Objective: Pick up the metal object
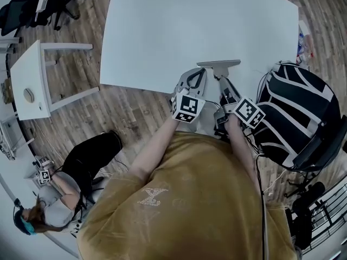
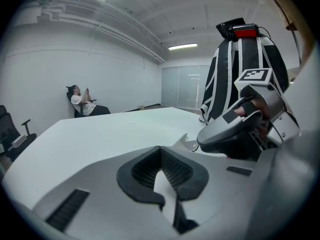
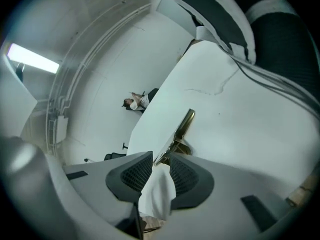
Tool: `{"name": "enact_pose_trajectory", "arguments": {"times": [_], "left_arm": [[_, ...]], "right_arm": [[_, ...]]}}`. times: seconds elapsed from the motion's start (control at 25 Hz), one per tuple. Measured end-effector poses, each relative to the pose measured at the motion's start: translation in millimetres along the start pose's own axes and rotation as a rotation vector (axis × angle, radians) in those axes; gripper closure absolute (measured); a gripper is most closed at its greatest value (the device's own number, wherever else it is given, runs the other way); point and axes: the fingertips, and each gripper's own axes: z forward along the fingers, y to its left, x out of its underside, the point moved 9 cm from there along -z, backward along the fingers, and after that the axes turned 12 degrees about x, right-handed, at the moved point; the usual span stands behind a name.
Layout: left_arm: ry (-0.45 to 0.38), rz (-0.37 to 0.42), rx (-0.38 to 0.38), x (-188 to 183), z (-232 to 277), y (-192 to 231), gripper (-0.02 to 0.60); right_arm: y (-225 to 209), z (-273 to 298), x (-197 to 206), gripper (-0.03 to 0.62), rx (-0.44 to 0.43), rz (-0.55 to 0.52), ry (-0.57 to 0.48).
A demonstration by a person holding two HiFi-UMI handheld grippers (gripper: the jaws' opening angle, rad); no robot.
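The metal object [image 1: 219,64] is a flat silvery bar with a stem, lying near the front edge of the white table [image 1: 179,26]. In the right gripper view it runs away from the jaws as a thin shiny strip [image 3: 181,130]. My right gripper [image 1: 223,84] is shut on the near end of the metal object, which sits between the pads [image 3: 186,173]. My left gripper [image 1: 193,80] hovers just left of it, shut and empty. From the left gripper view, the metal object [image 2: 187,142] shows beside the right gripper [image 2: 234,132], low on the table.
A black-and-white backpack [image 1: 295,110] stands right of the table edge. A small white side table [image 1: 32,77] and office chairs [image 1: 38,4] are at the left. A seated person [image 1: 65,183] is on the floor side, lower left.
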Motion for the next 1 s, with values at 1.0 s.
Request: {"name": "enact_pose_trajectory", "arguments": {"times": [1.0], "left_arm": [[0.026,-0.023,0.001,2,5,16,0.575]], "right_arm": [[-4,32,-8,0.508,0.034,0.301,0.075]]}}
